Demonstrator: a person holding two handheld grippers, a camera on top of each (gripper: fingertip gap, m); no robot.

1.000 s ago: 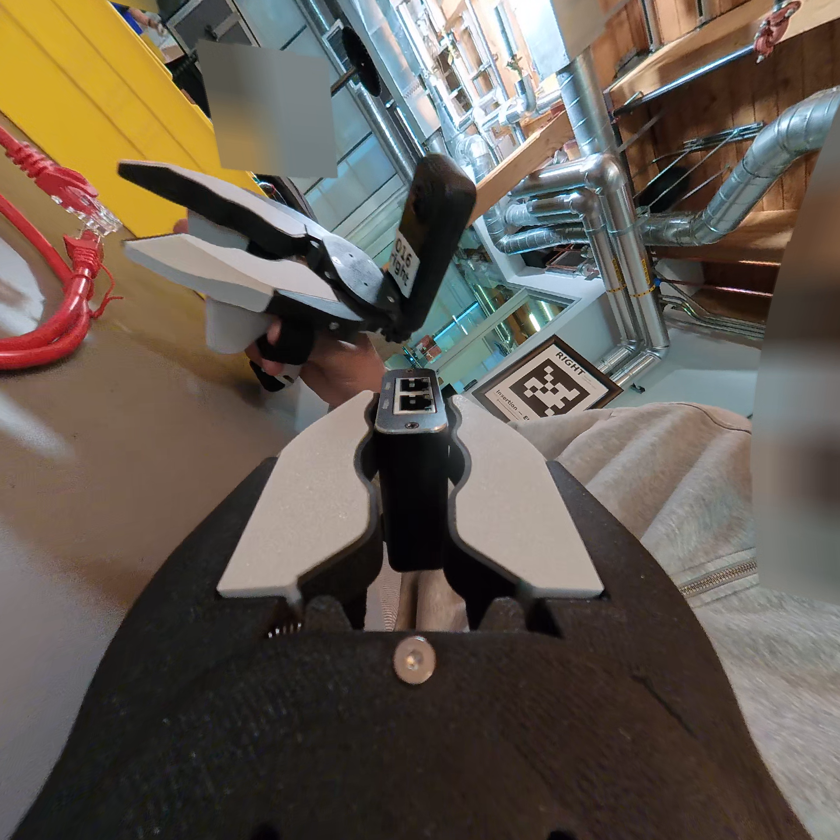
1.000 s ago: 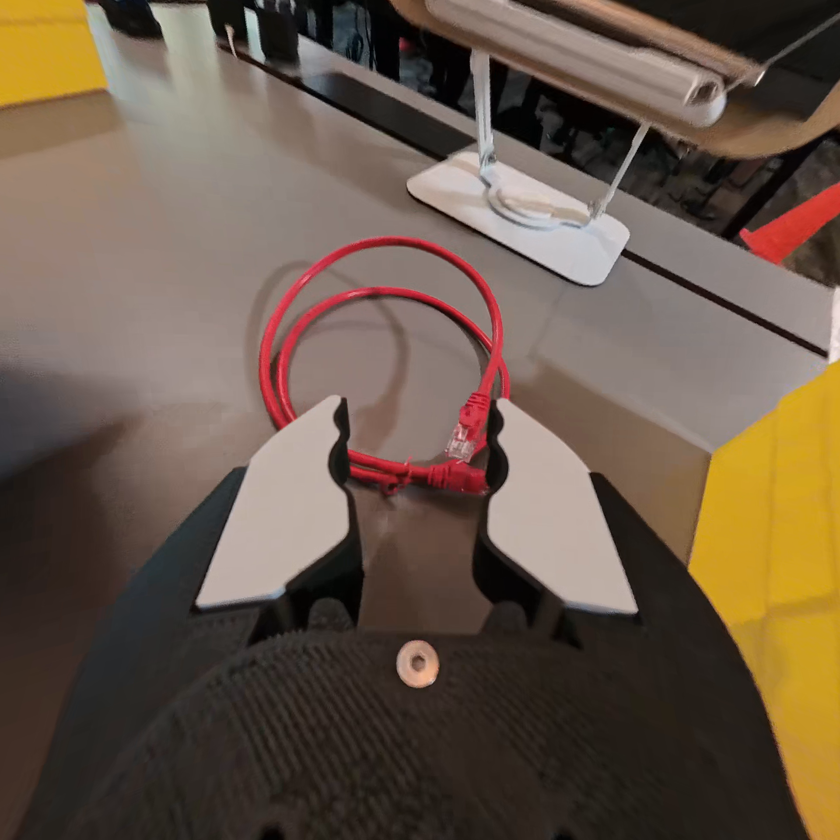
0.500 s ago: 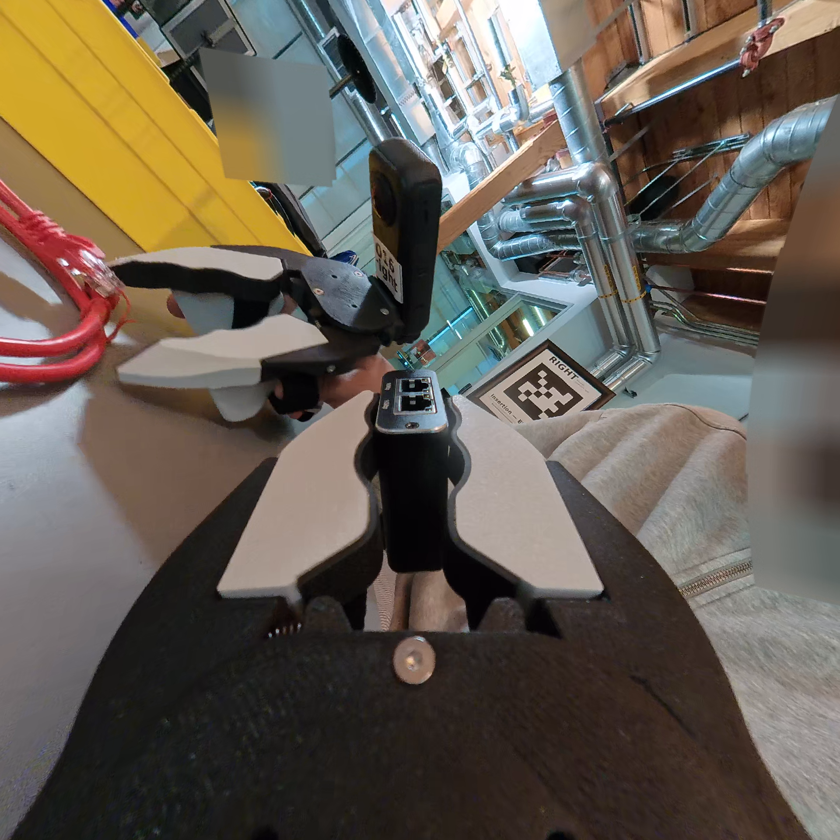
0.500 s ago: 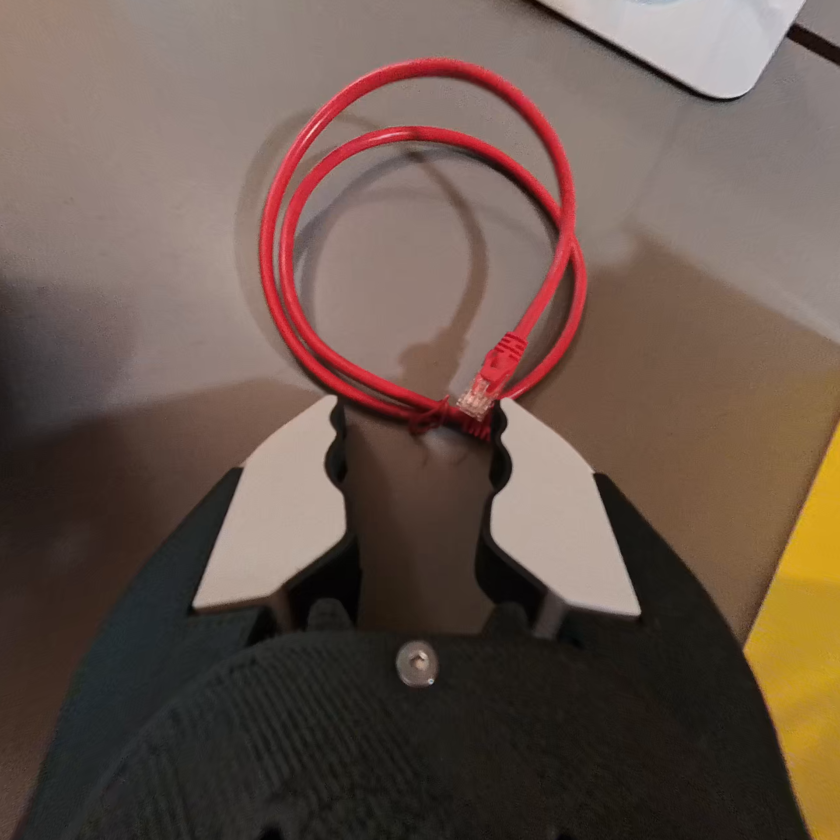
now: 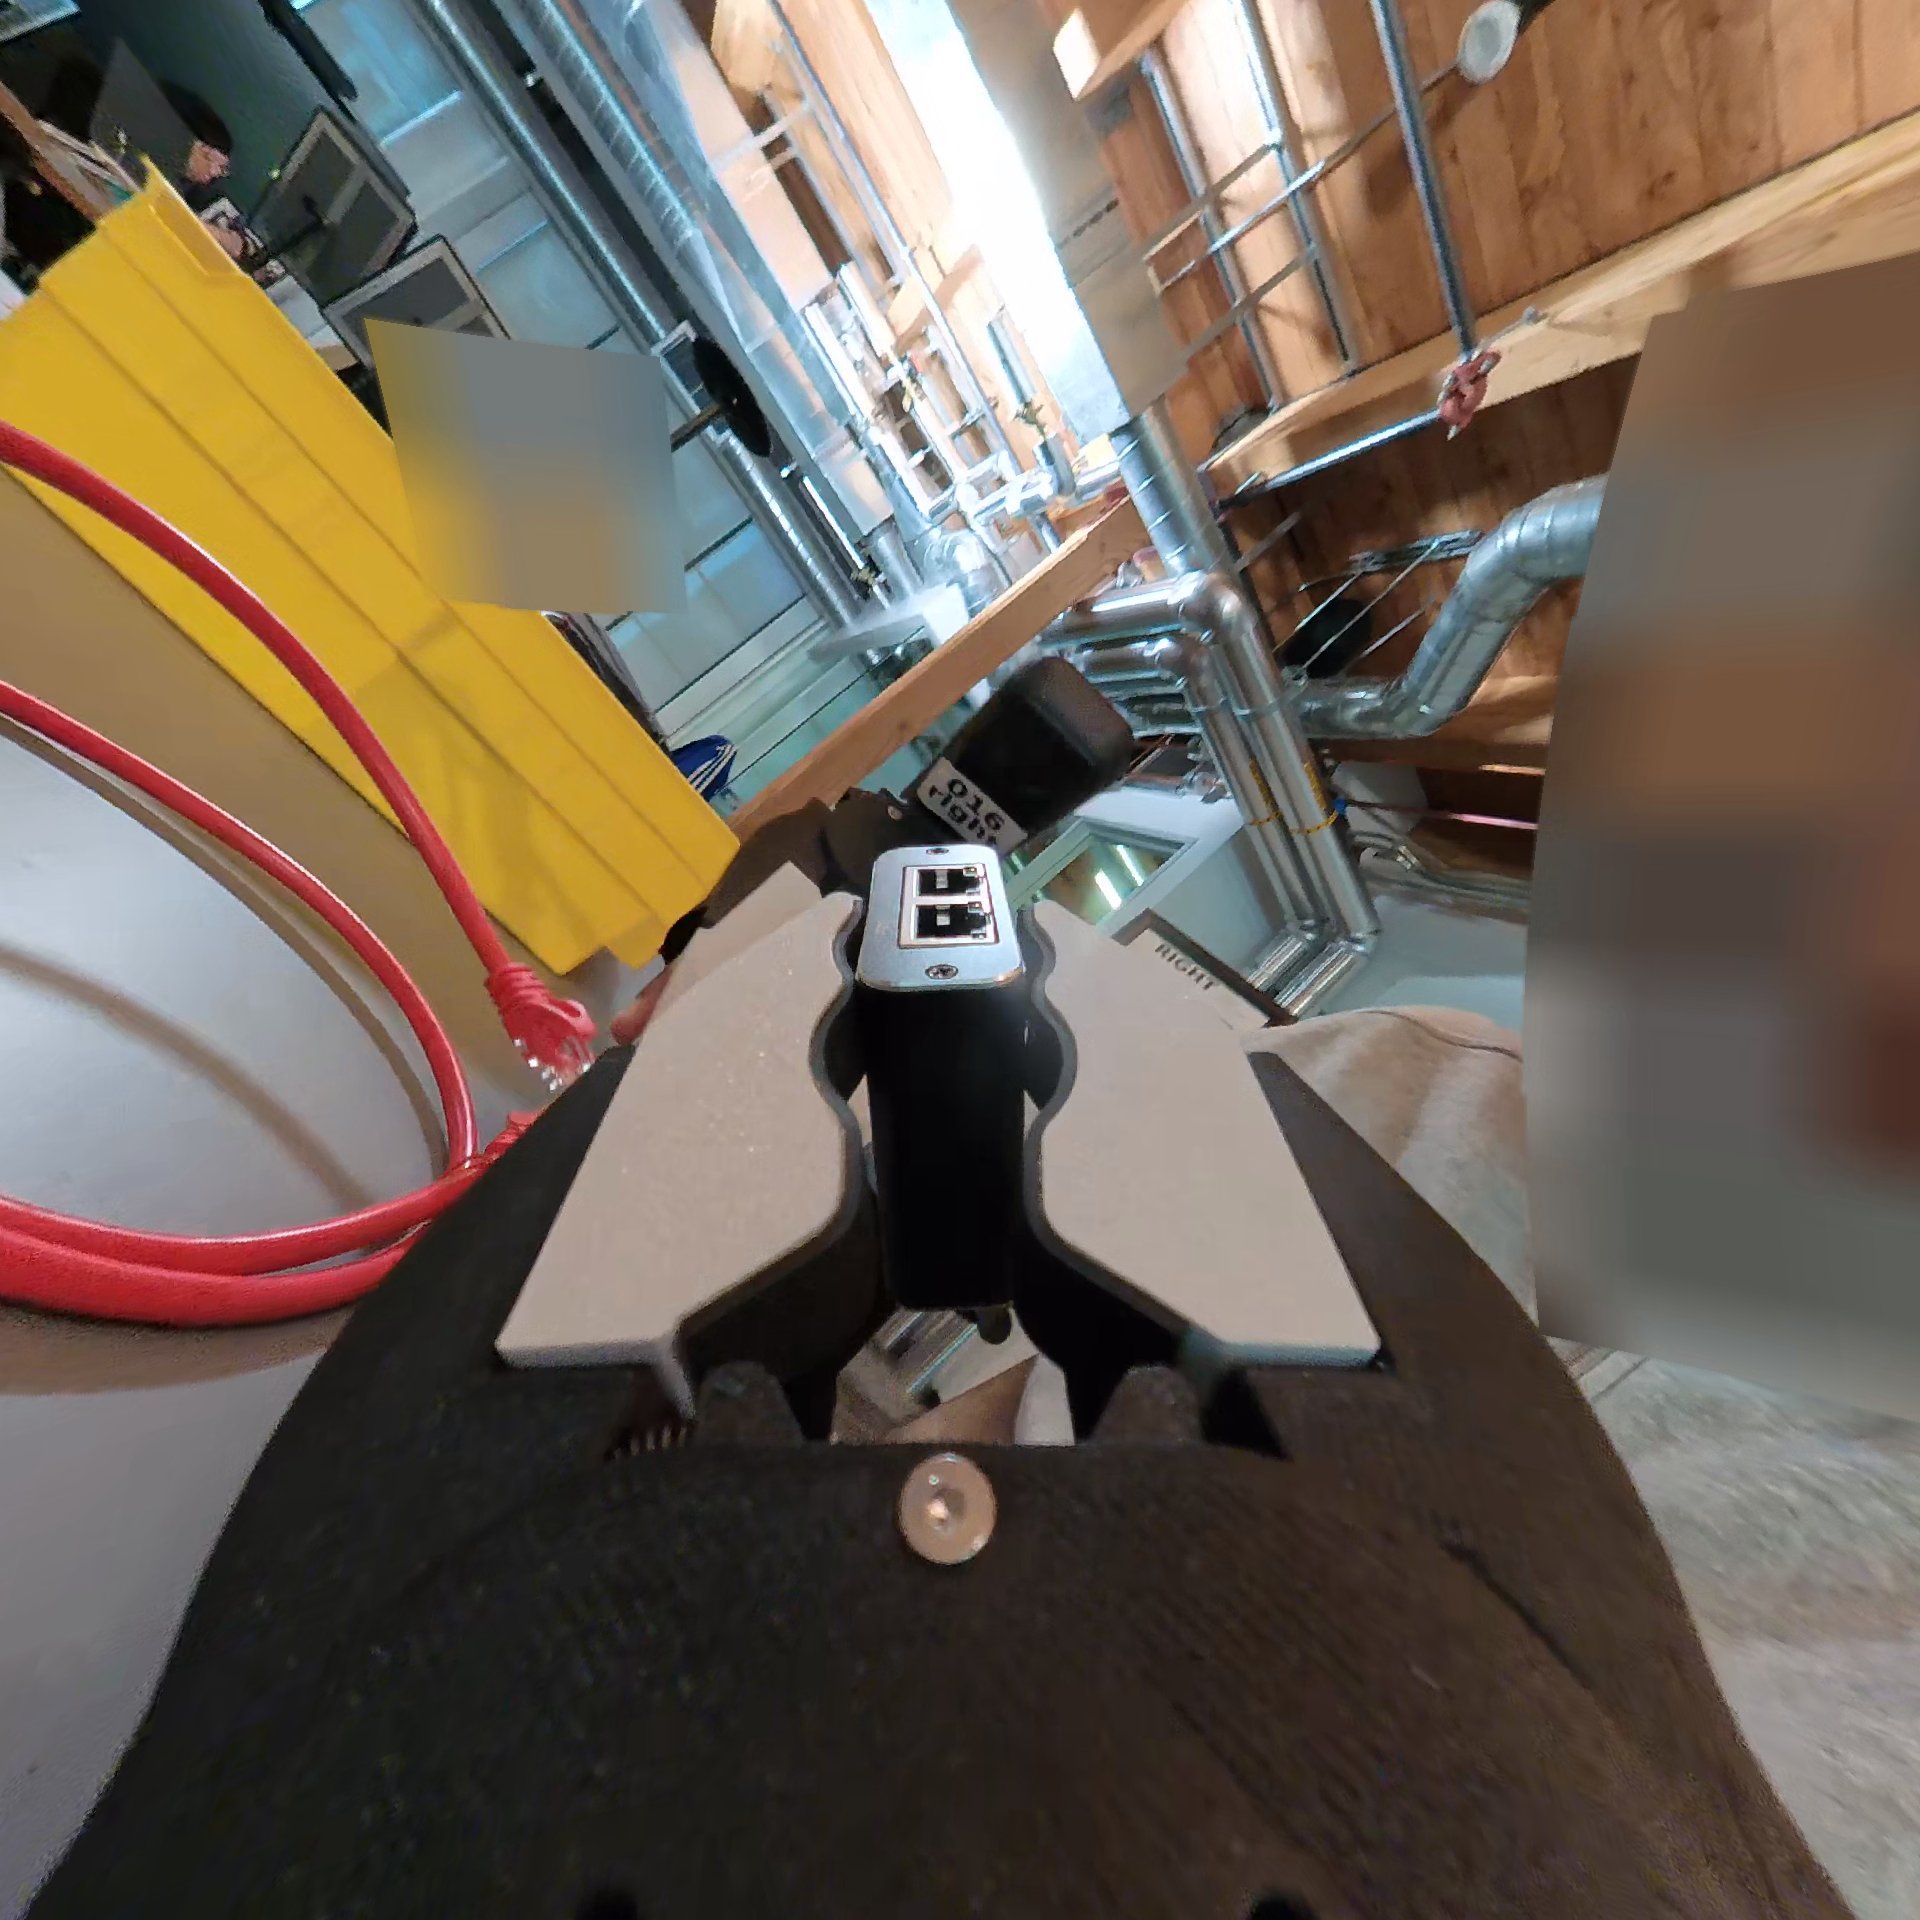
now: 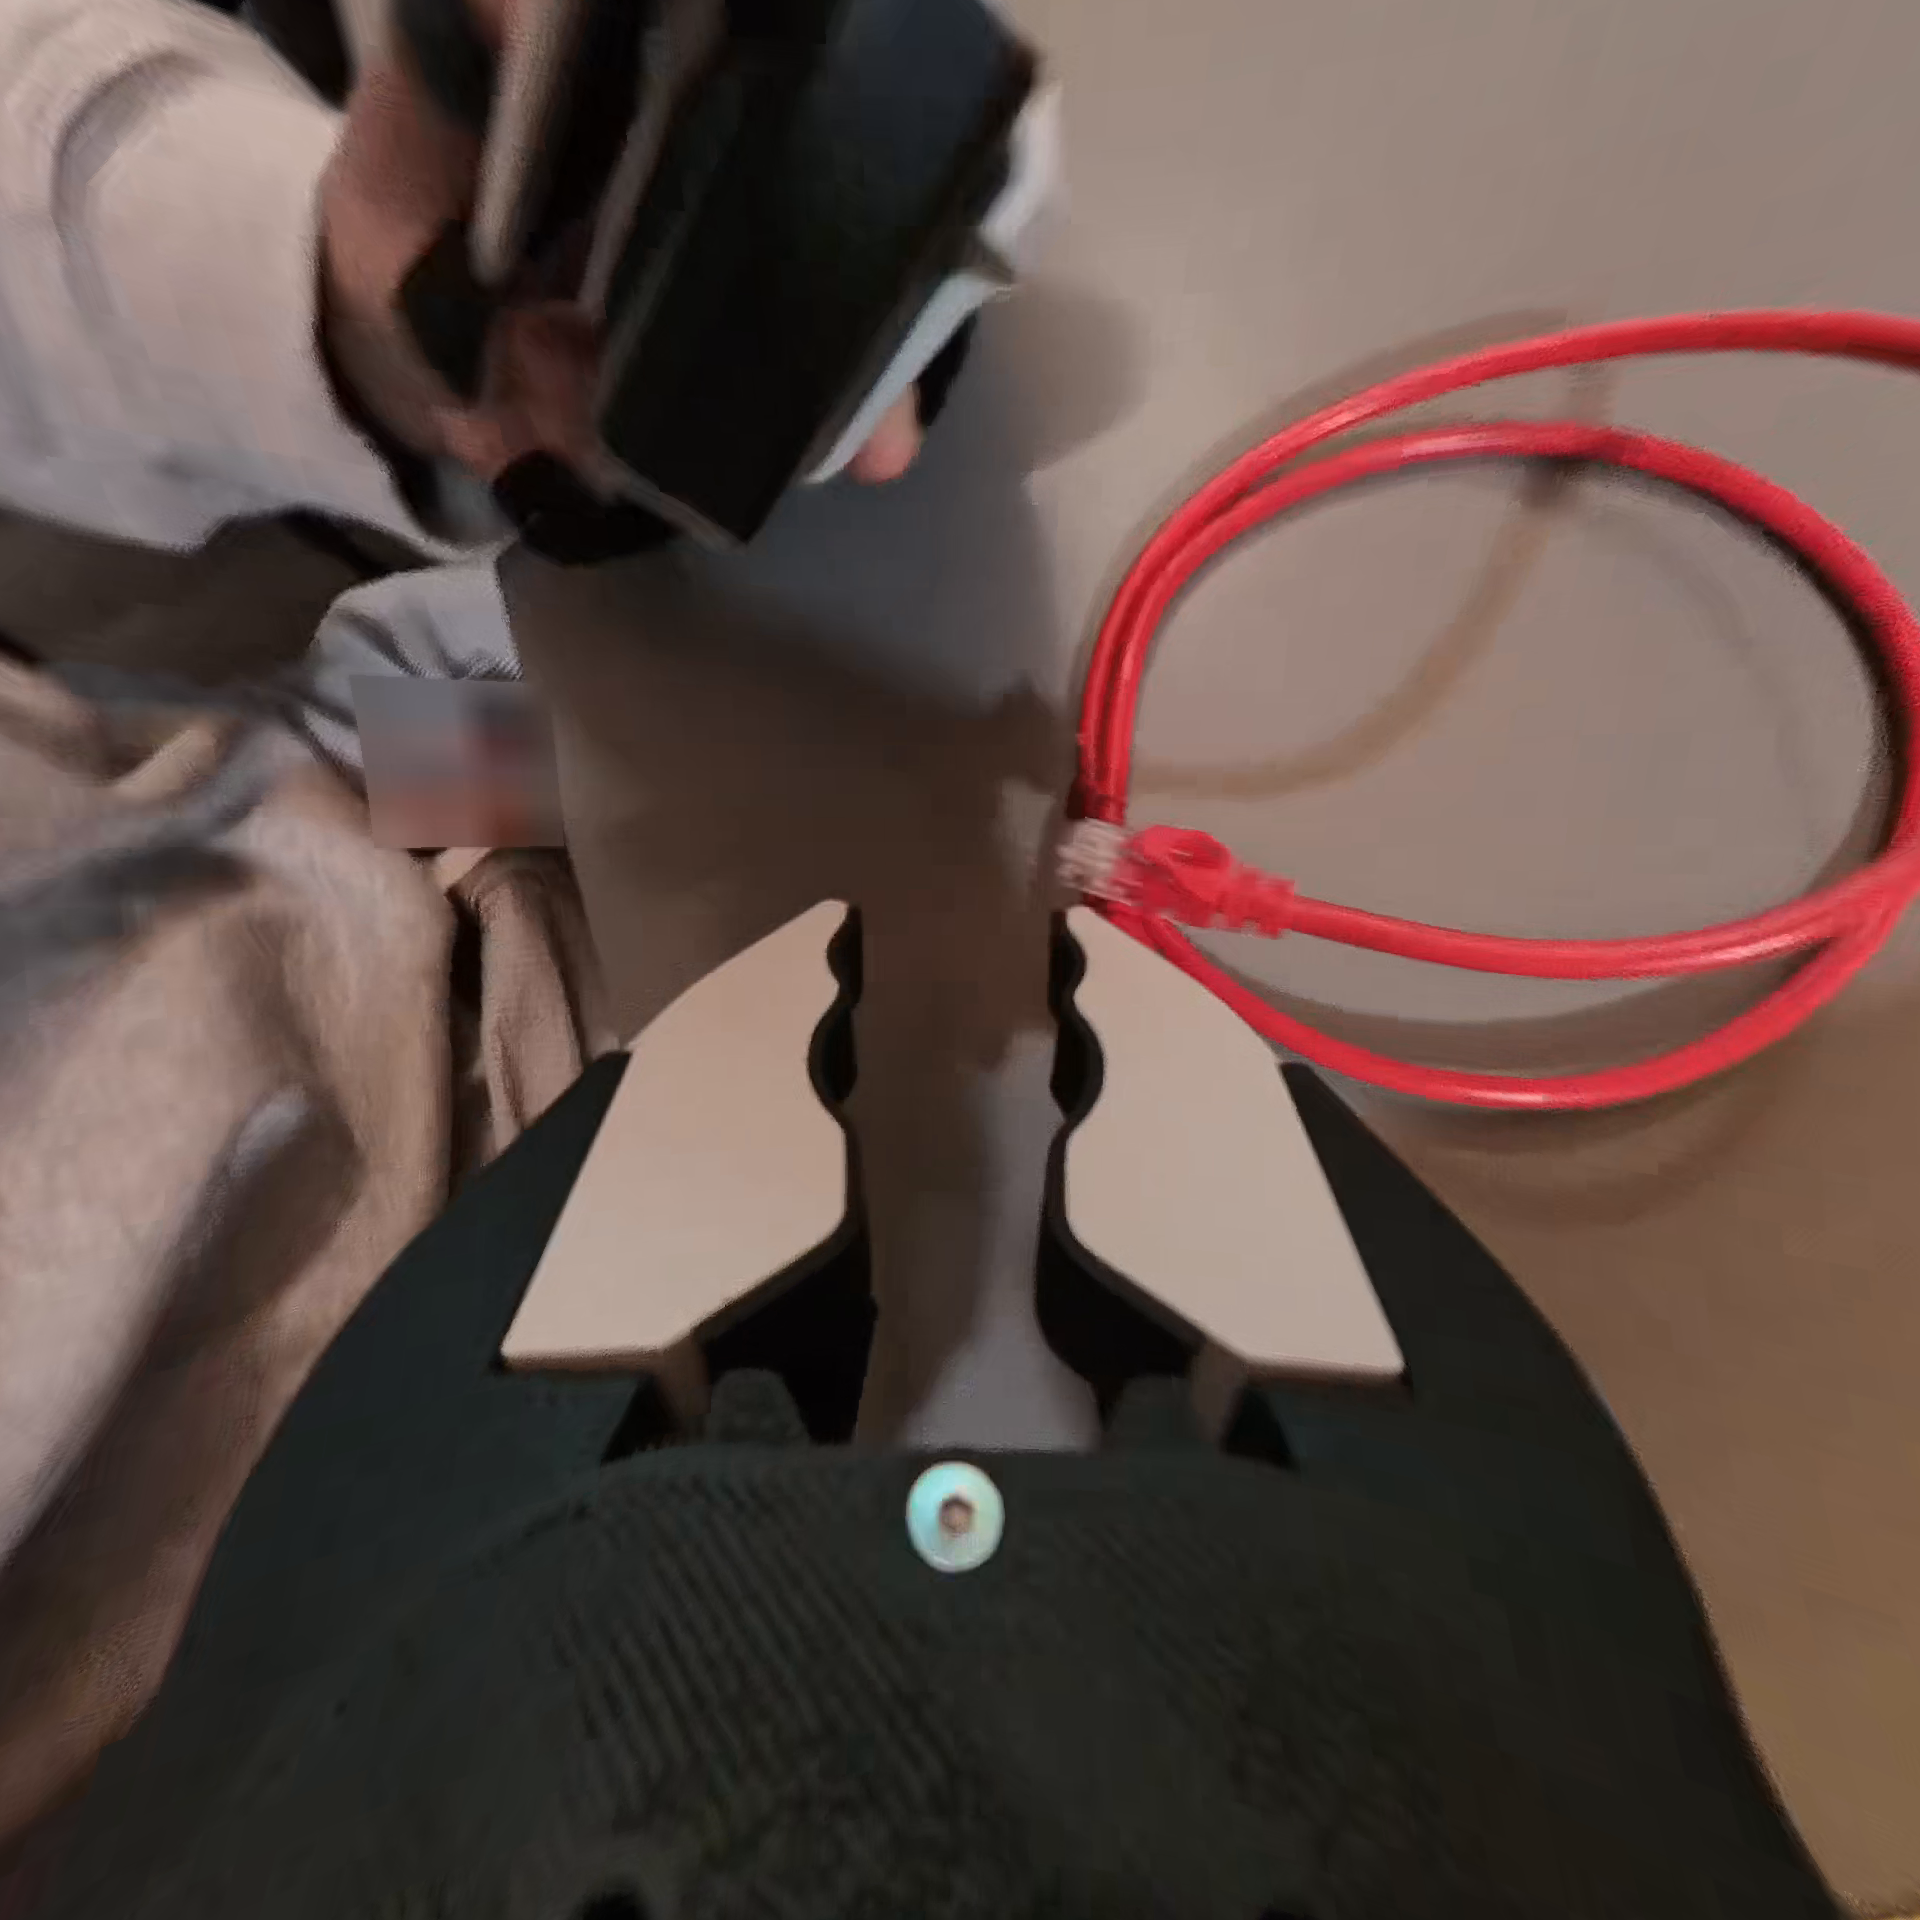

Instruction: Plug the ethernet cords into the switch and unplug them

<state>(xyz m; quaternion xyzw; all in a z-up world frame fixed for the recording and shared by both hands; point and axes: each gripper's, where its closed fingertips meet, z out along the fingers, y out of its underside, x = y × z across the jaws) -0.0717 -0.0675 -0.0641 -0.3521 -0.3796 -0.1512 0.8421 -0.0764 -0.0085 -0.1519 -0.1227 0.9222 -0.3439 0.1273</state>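
My left gripper (image 5: 943, 971) is shut on a black switch (image 5: 940, 1132) held off the table, its silver face with two empty ports (image 5: 940, 906) pointing forward. A coiled red ethernet cord (image 5: 343, 935) lies on the table to its left, one clear plug (image 5: 545, 1029) close to the left finger. My right gripper (image 6: 954, 935) is open and empty, just left of the cord's plug (image 6: 1117, 871) and coil (image 6: 1558, 935). The right wrist view is blurred; the left gripper (image 6: 748, 312) shows at its upper left. The right gripper (image 5: 1023, 764) is mostly hidden behind the switch.
A yellow bin (image 5: 312, 582) stands at the table edge behind the cord. A person's beige sleeve (image 6: 208, 935) fills the left of the right wrist view. The grey-brown table (image 6: 1455, 260) extends beyond the coil.
My right gripper has swung from over the coil toward the left gripper; the cord now lies to its right. In the left wrist view it has slipped behind the switch, and the cord looks nearer.
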